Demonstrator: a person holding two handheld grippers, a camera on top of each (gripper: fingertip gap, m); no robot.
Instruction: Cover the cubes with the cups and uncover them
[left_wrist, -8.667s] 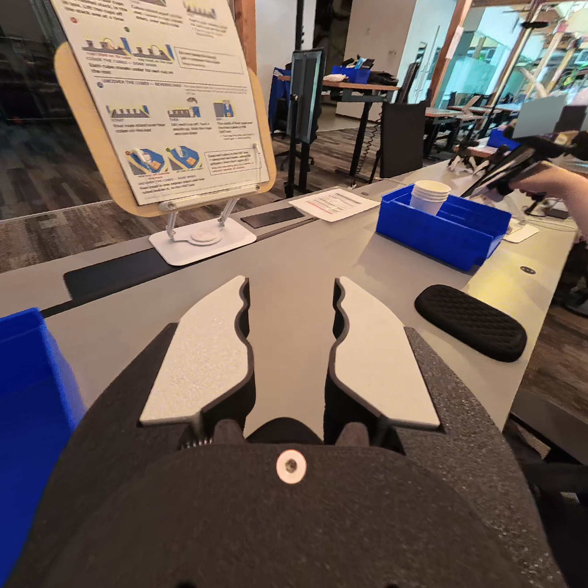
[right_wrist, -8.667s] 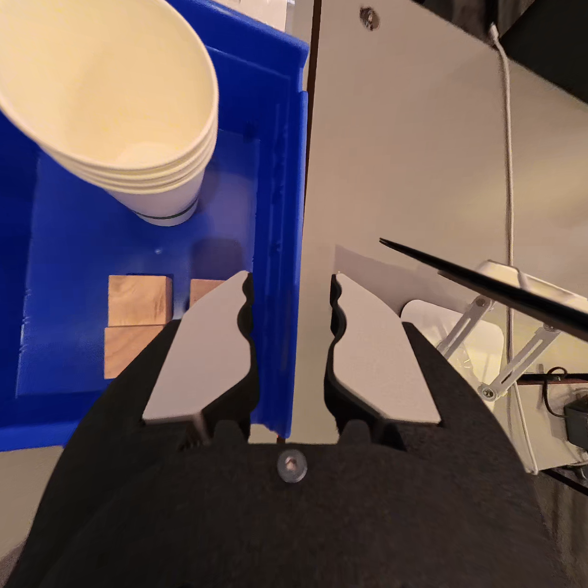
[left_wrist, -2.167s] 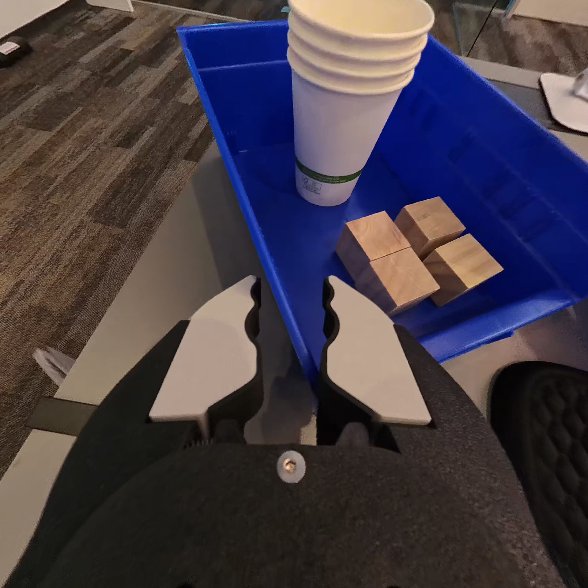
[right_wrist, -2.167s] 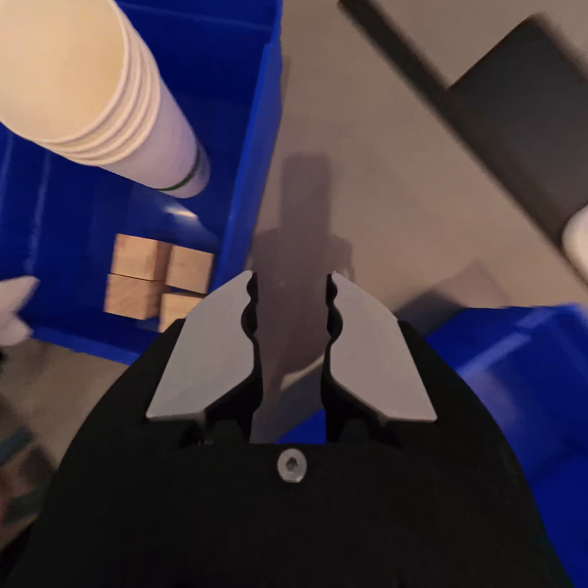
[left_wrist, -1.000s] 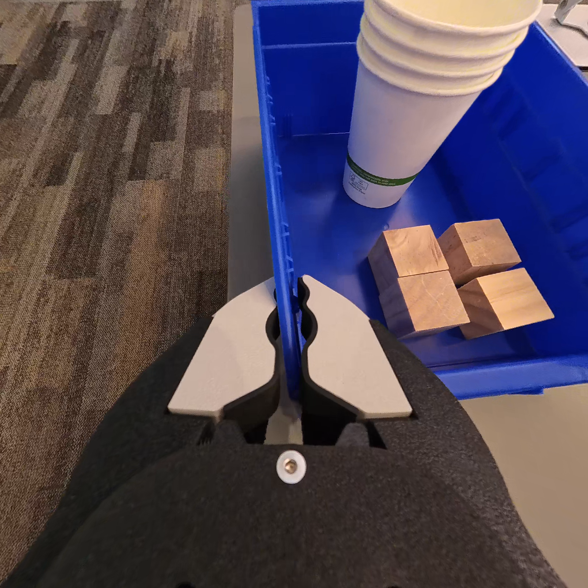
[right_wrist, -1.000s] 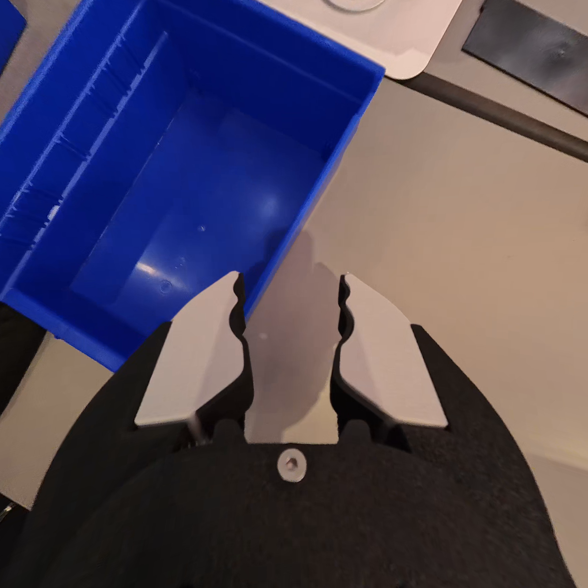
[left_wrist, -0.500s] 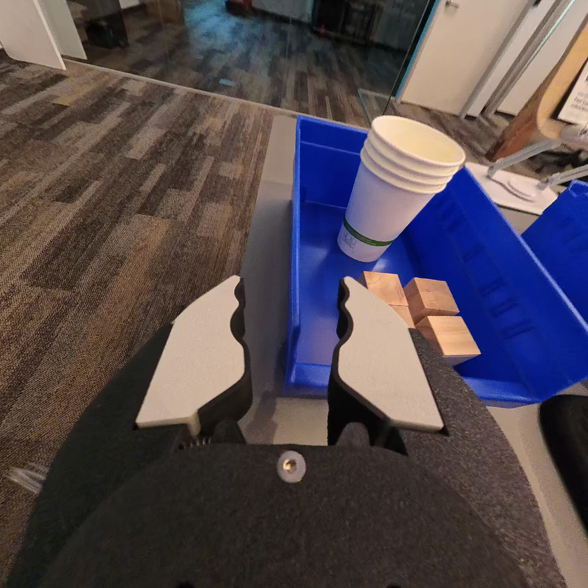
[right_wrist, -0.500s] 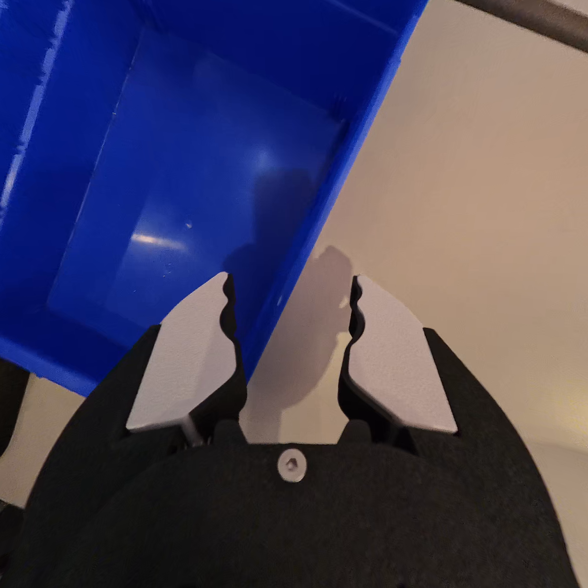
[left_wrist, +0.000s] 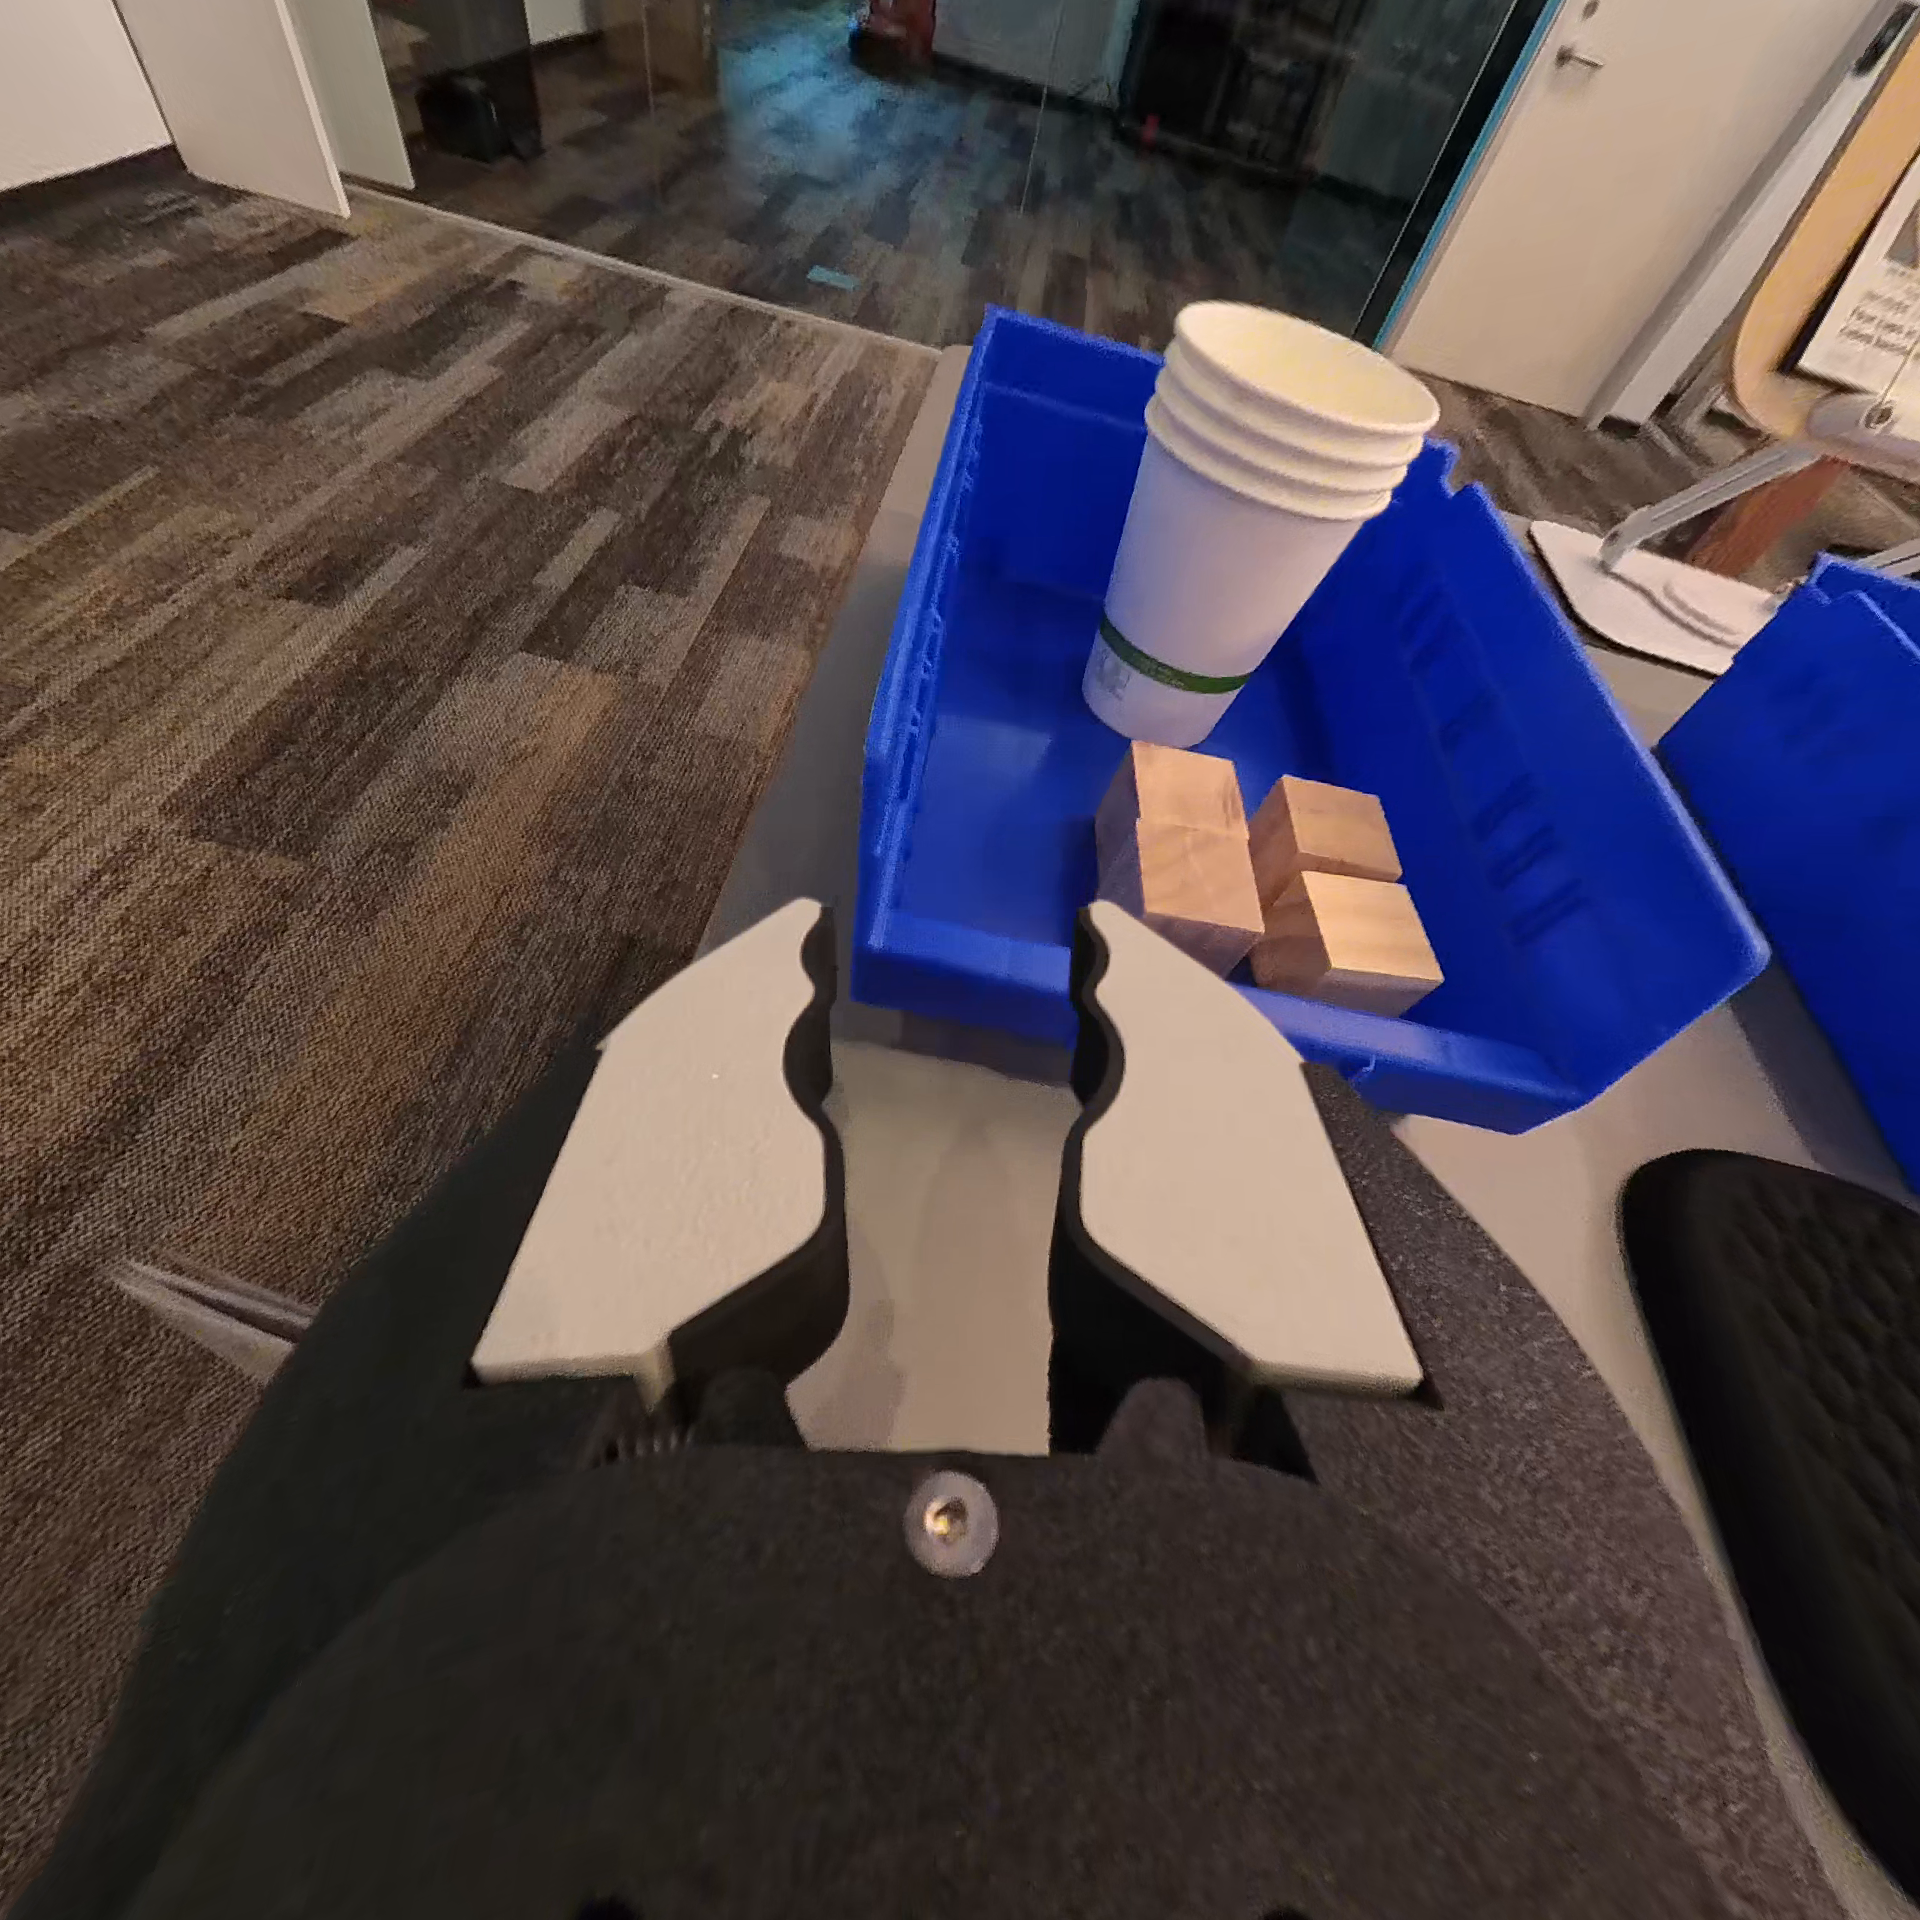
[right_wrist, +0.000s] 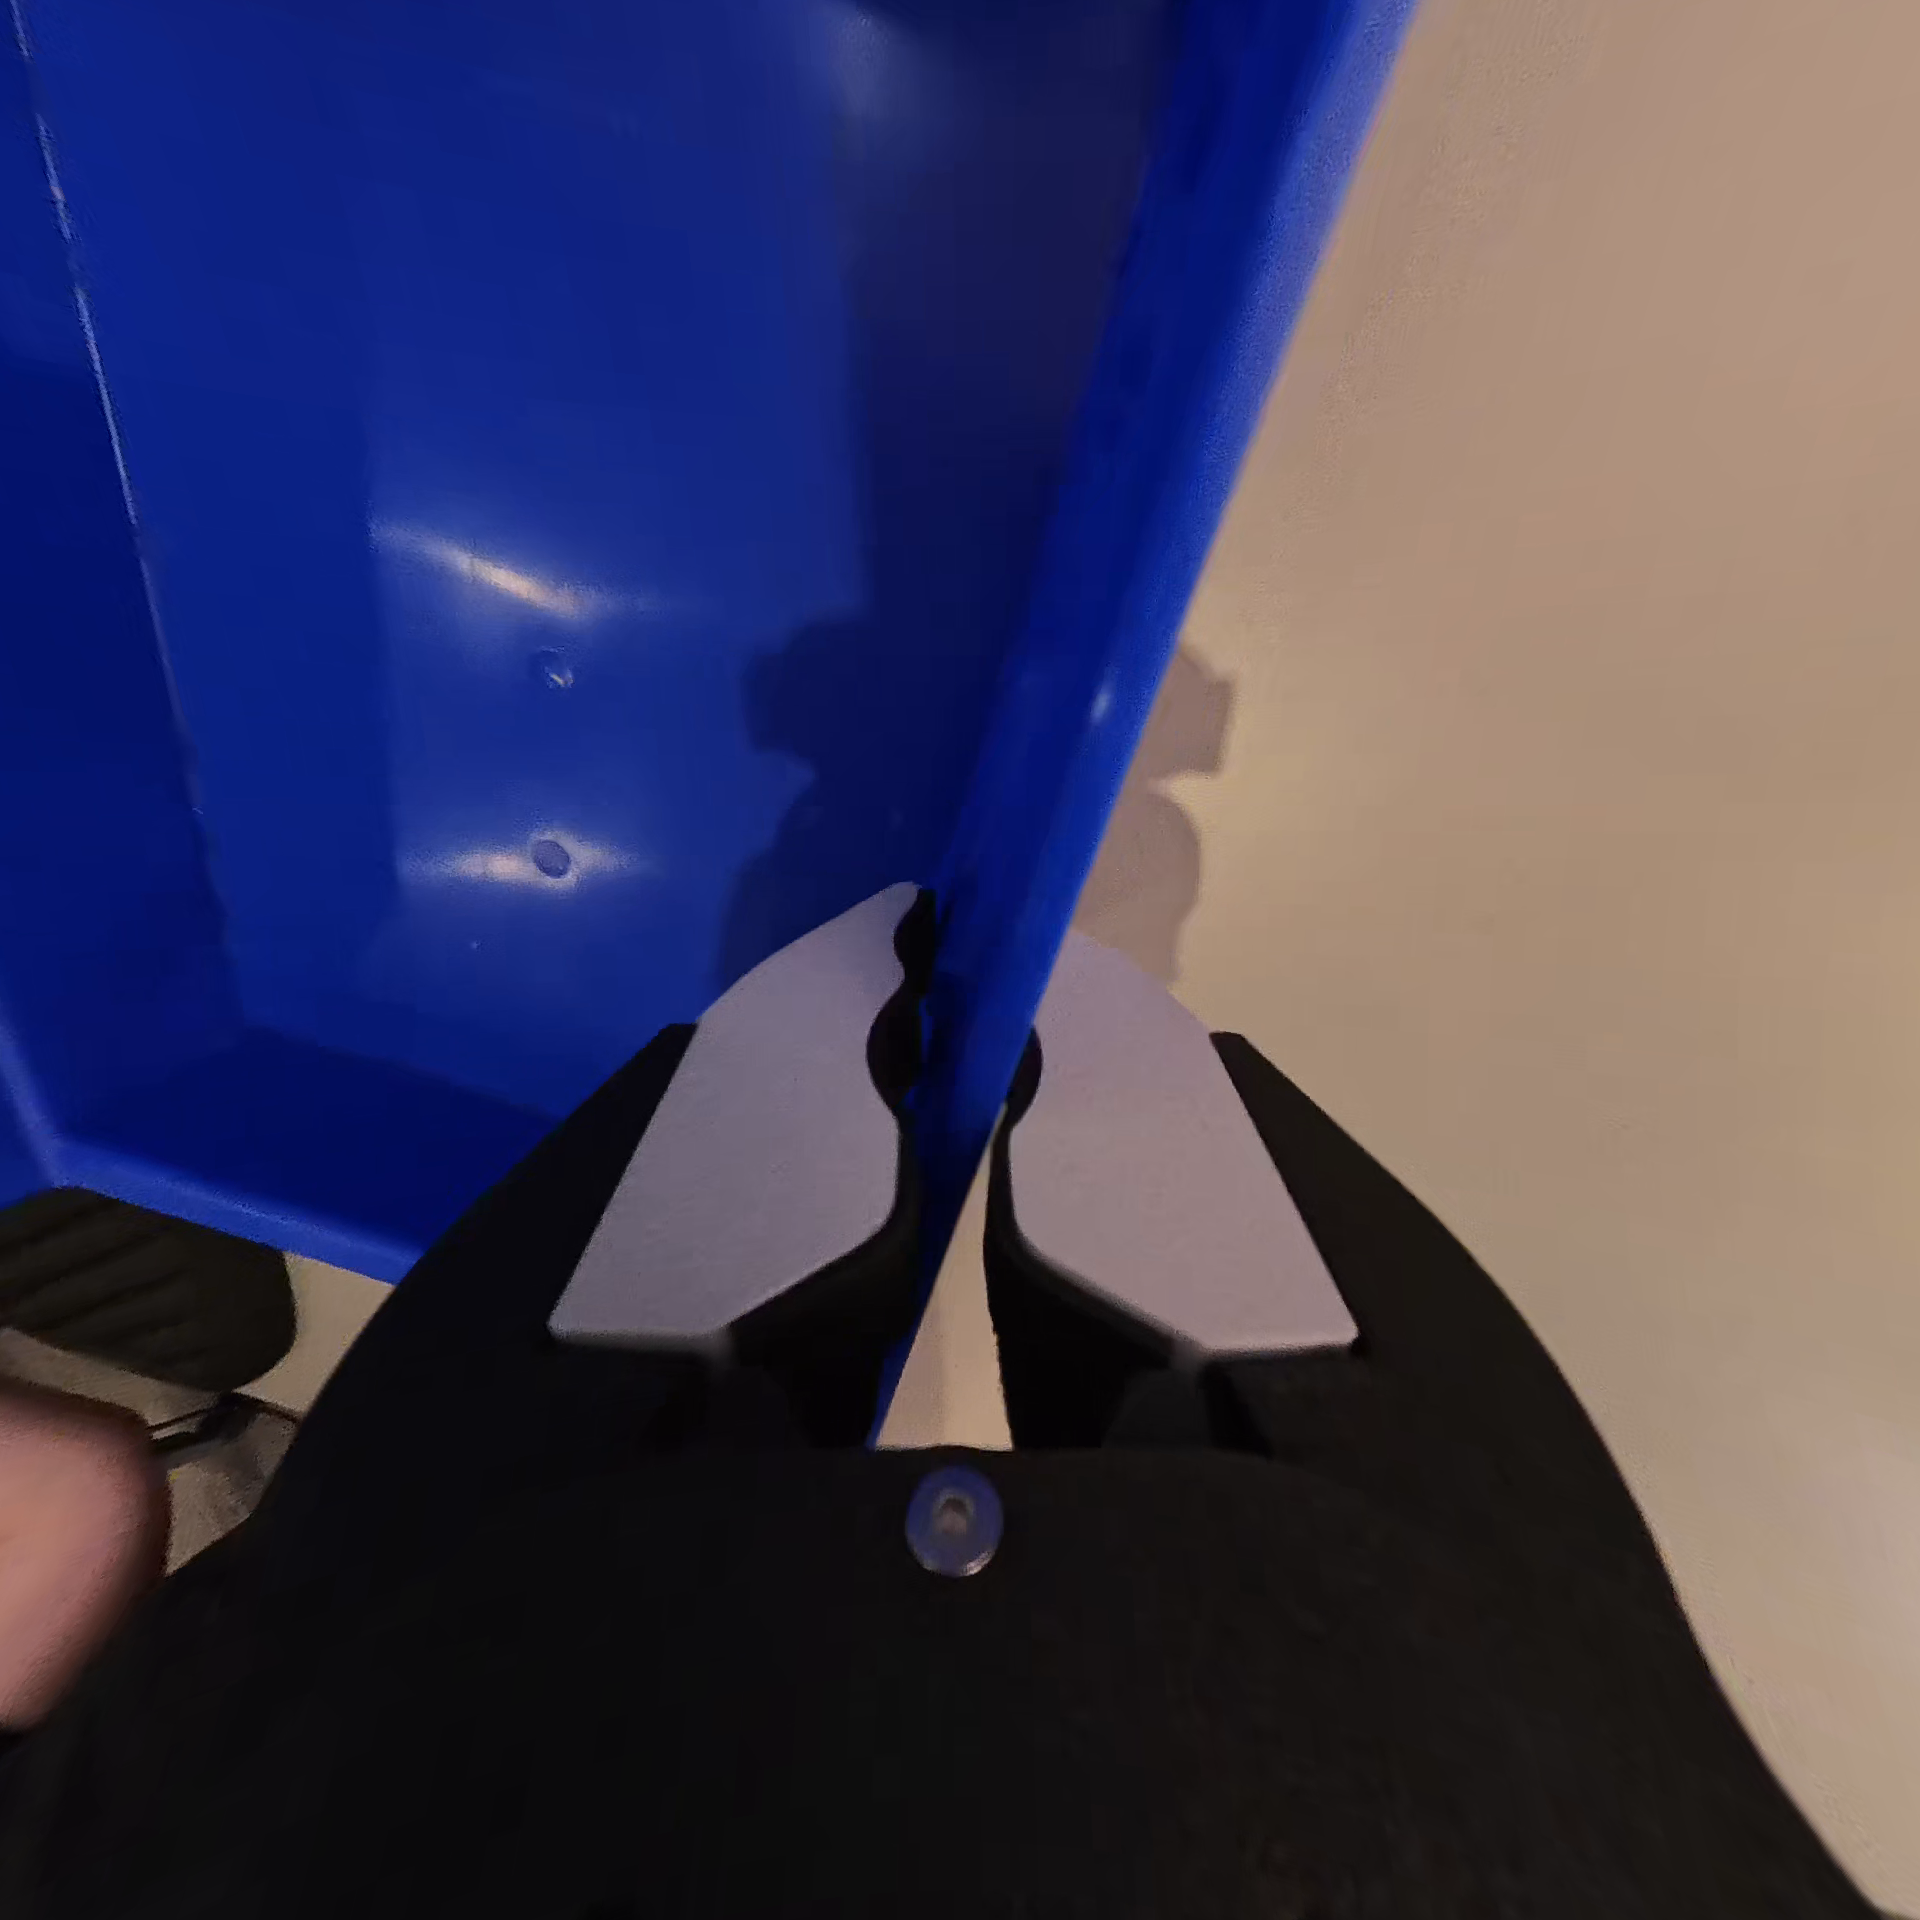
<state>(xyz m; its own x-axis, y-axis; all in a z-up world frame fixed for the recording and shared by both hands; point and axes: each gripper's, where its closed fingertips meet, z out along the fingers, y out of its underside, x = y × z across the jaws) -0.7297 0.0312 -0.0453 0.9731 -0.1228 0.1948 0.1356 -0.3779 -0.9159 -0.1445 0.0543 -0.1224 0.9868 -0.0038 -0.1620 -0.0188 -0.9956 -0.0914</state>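
In the left wrist view a blue bin on the grey table holds a stack of white paper cups and several wooden cubes grouped near its front wall. My left gripper is open and empty, just in front of that bin's near left corner. In the right wrist view my right gripper is shut on the right wall of a second, empty blue bin, one finger inside and one outside.
A black wrist rest lies at the right, next to the left gripper. The second blue bin stands right of the first. A white stand base is behind them. The table edge drops to carpet at the left. A fingertip shows at lower left.
My left gripper let go of the first bin's wall, opened and backed off to its front. My right gripper came down over the empty bin's right wall and closed on it.
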